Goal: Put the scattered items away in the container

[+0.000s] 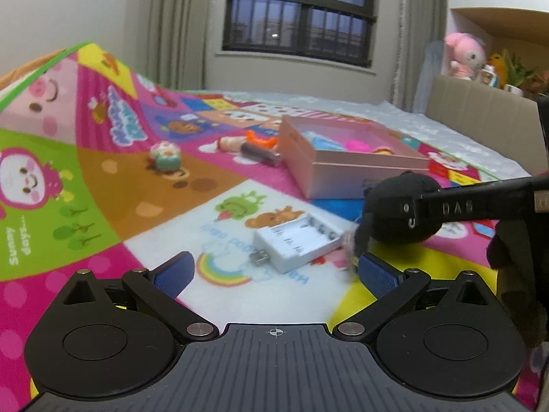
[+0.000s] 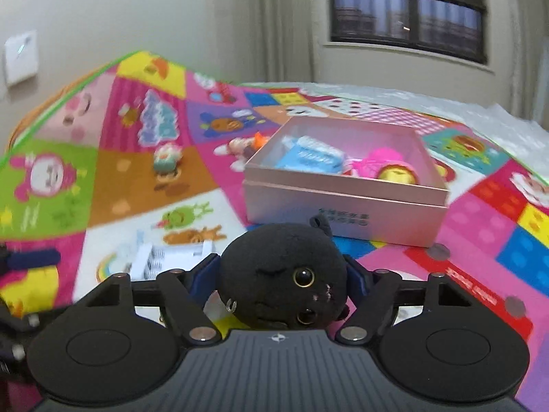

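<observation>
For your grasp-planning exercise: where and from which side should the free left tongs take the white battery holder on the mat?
Grip the battery holder across its two long side walls, coming from above. It lies flat with its open slots facing up, directly ahead of the open left tongs.

Left gripper point(image 1: 274, 269): jaws spread wide, blue pads point(image 1: 173, 276) well apart, nothing between them, held low and level. Right gripper point(image 2: 283, 274): jaws closed in on a black plush toy point(image 2: 281, 278), pads pressing both its sides. From the left wrist view, one right finger point(image 1: 480, 201) reaches in from the right, ahead of the left gripper's right pad.
</observation>
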The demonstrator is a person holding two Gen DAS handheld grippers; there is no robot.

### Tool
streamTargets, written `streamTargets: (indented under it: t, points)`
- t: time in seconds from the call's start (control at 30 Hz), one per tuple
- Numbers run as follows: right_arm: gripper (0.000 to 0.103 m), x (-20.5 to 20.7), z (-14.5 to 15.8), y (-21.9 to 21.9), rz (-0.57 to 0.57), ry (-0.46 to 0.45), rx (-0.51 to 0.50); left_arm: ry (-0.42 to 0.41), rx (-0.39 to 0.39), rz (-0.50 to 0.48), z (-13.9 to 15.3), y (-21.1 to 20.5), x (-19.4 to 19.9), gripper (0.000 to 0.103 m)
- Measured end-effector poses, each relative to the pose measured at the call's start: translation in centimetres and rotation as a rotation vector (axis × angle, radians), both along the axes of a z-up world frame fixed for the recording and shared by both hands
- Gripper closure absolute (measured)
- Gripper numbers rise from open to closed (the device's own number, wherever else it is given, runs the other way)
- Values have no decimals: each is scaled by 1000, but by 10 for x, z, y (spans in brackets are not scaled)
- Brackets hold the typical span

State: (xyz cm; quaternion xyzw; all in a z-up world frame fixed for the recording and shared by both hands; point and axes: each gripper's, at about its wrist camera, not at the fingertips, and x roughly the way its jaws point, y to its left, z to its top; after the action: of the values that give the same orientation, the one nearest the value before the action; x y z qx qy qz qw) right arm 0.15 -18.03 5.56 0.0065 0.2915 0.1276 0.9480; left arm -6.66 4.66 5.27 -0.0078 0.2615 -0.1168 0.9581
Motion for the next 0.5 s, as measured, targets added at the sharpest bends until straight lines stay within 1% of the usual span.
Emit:
streamTargets:
  t: [0.07,0.17,0.23,0.3,0.37,0.5]
  points:
    - [29,-8,8,-11,-32,31,42,-7,-5,-29,5,-4,-4,0]
    - [29,-25,19,-33,-50,110,136,-30,0,-88,13,-17,-11,0]
    - [29,-39,26,-47,-67,157,201,-45,16,-144,16,-29,-15,0]
    - [29,-49,29,-58,-99,195,237,-52,48,-196,16,-44,-18,0]
    - [29,-52,29,-68,-123,250,286,-48,80,-238,14,-58,-19,0]
    - [29,-50,13,-93,-152,398,462,-46,132,-334,9,-81,-24,0]
